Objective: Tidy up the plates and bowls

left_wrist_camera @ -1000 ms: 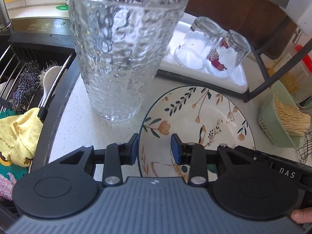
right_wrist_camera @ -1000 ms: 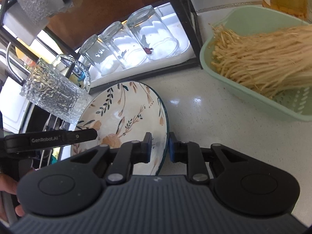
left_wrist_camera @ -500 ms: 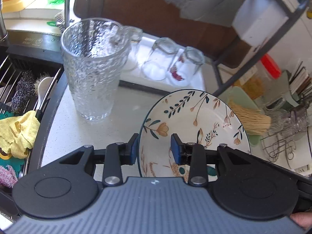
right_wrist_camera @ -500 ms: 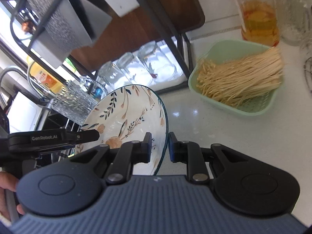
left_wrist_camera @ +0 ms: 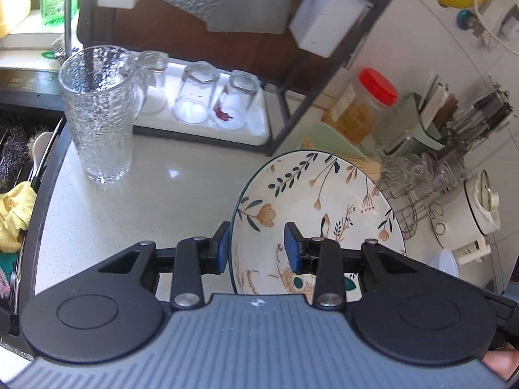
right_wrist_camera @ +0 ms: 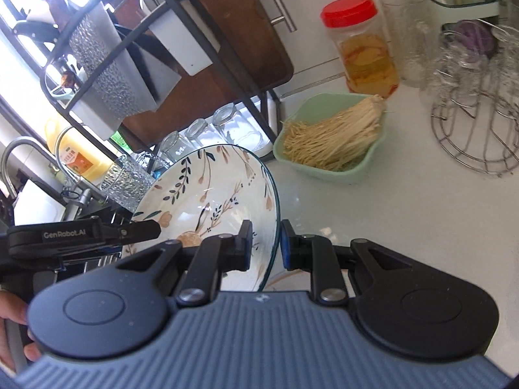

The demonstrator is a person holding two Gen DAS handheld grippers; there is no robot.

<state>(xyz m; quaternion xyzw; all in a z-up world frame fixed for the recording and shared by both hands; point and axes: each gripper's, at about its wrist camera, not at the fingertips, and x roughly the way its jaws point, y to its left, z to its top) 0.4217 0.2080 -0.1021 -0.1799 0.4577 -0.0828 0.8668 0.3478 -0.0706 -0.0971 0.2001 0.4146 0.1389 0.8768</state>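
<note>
Both gripper (left_wrist_camera: 258,246) (right_wrist_camera: 264,243) sets apparently clamp the floral bowl (left_wrist_camera: 311,207) tilted, inside facing left.

The open stretch of countertop (left_wrist_camera: 168,194) lies at centre left of your left wrist view, between the tall textured glass (left_wrist_camera: 97,113) at upper left and the floral bowl (left_wrist_camera: 318,214) at lower right. The black rack frame (left_wrist_camera: 292,110) crosses the upper centre, with upturned glasses (left_wrist_camera: 211,100) on the white tray (left_wrist_camera: 259,129) under it; its hanging white holders (left_wrist_camera: 327,22) block the space above. At far left the sink edge (left_wrist_camera: 42,175) bounds the counter.

In your right wrist view, bare counter (right_wrist_camera: 405,214) fills the centre right. The green basket (right_wrist_camera: 331,139) stands above it, the red-lidded jar (right_wrist_camera: 360,45) behind that, and the wire stand (right_wrist_camera: 476,129) at upper right.
</note>
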